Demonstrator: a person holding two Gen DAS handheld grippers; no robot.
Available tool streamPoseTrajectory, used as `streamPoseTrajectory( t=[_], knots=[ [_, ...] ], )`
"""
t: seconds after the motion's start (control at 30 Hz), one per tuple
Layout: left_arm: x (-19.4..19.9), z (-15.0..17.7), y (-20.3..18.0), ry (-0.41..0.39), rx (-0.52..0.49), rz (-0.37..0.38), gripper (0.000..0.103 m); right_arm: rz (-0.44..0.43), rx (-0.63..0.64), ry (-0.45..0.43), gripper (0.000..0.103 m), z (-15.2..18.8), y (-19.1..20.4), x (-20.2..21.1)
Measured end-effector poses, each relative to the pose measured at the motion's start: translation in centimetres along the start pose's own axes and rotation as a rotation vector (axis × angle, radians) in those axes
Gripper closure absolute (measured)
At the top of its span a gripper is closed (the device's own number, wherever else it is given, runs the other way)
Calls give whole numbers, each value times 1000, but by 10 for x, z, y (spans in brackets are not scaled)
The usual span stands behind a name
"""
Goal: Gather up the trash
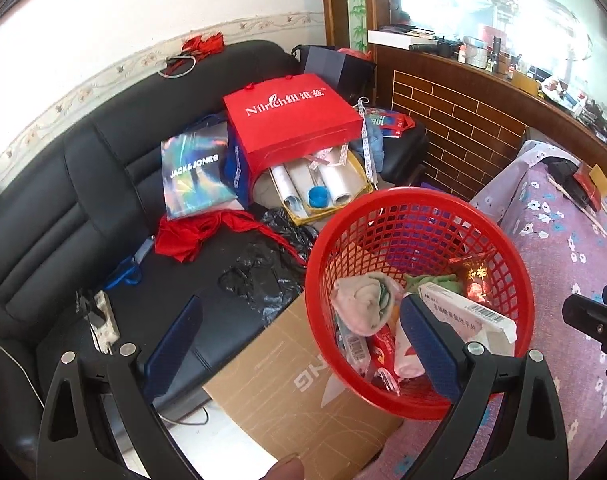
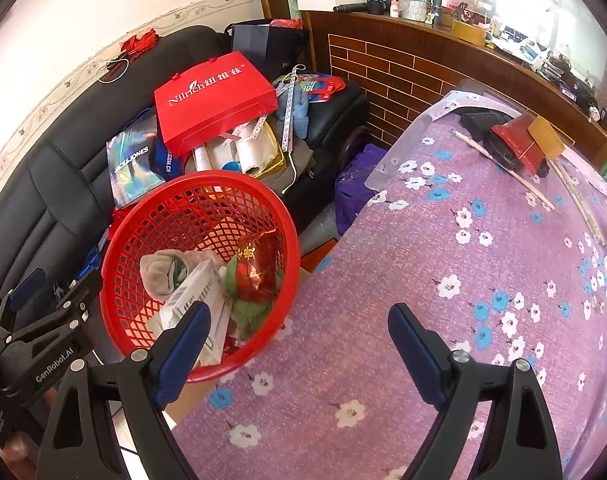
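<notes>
A red mesh basket (image 1: 383,216) holds trash: a grey rag (image 1: 363,304), a white medicine box (image 1: 467,314), a red foil packet (image 1: 477,280) and wrappers. It sits at the edge of the purple flowered table (image 1: 563,264), over a brown cardboard box (image 1: 303,392). My left gripper (image 1: 299,344) is open, its right finger inside the basket, its left finger outside over the sofa. In the right wrist view the basket (image 2: 163,208) is at left. My right gripper (image 2: 299,356) is open and empty above the table (image 2: 423,280), its left finger over the basket's rim.
A black sofa (image 1: 83,200) carries a red paper bag (image 1: 291,120), a Jack & Jones bag (image 1: 195,172), a yellow box of paper rolls (image 1: 323,188) and black plastic (image 1: 263,268). At the table's far end lie red and black boxes (image 2: 515,144) and wooden sticks (image 2: 503,168). A brick counter (image 2: 403,68) stands behind.
</notes>
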State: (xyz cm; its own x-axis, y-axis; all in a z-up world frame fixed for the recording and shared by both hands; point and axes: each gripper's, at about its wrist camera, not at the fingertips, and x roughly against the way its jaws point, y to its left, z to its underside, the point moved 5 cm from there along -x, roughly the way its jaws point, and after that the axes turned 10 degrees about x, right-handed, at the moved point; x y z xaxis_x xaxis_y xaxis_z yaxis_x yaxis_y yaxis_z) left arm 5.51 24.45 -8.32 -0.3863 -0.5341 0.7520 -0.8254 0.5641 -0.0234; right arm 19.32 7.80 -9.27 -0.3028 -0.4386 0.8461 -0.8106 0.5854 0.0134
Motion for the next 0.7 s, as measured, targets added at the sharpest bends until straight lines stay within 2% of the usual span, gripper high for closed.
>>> streamPoseTrajectory(
  t=[0.1, 0.37, 0.7],
  knots=[
    [4, 2, 5, -8, 8, -44, 5, -3, 12, -3, 10, 2, -1, 4],
    [27, 8, 9, -59, -2, -107, 5, -15, 44, -24, 10, 5, 6, 17],
    [67, 23, 10, -65, 4, -112, 5, -3, 117, -83, 10, 20, 17, 61]
  ],
)
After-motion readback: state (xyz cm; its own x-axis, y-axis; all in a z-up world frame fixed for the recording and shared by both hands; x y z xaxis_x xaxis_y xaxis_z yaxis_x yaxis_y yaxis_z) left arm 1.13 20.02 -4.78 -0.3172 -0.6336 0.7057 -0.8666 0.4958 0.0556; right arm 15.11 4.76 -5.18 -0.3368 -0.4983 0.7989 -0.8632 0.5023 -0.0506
